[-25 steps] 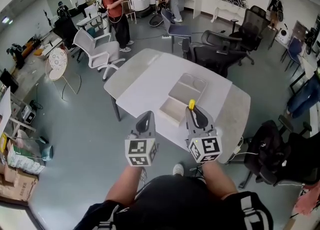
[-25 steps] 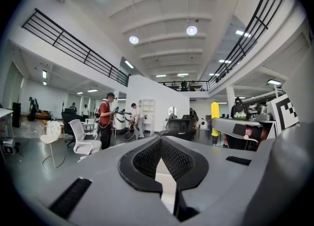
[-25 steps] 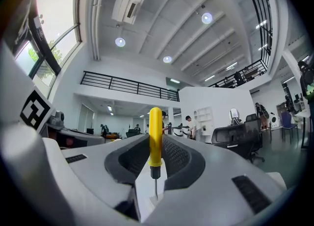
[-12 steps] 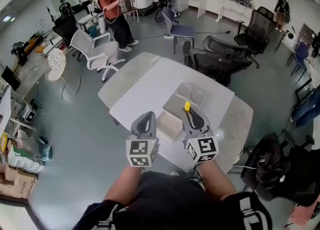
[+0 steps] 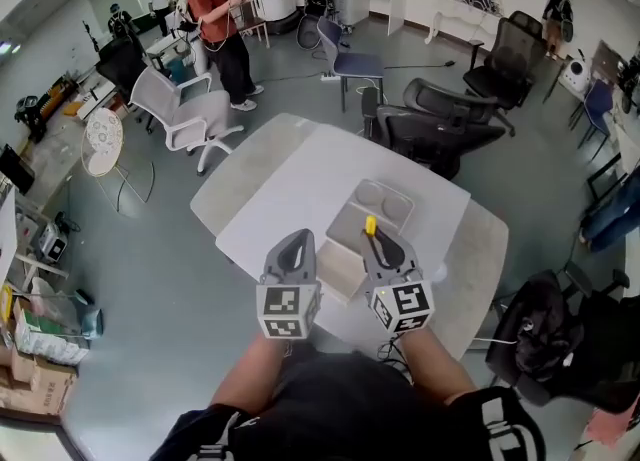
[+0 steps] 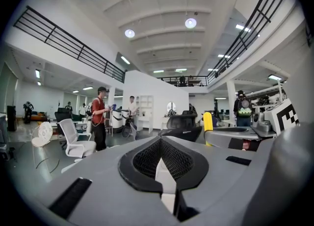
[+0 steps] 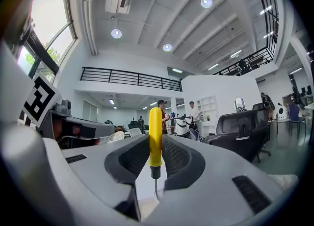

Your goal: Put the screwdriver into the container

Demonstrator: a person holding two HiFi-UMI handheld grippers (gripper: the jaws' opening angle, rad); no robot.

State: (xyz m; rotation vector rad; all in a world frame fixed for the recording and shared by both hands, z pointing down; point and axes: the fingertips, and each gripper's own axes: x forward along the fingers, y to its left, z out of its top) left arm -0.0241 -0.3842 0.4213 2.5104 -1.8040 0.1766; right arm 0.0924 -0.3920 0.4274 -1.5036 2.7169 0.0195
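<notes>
Your R tongs (image 5: 376,245) are clenching the screwdriver (image 5: 370,226) by its shaft, yellow handle pointing fwd, hovering at the near edge of the container (image 5: 392,201) on the counter (image 5: 290,179). L tongs (image 5: 297,245) are idling pinched together, empty, farther from container.

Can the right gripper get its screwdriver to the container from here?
Probably yes: the right gripper, shut on the screwdriver, hangs over the table just short of the container, whose top looks open, and nothing stands between them.
</notes>
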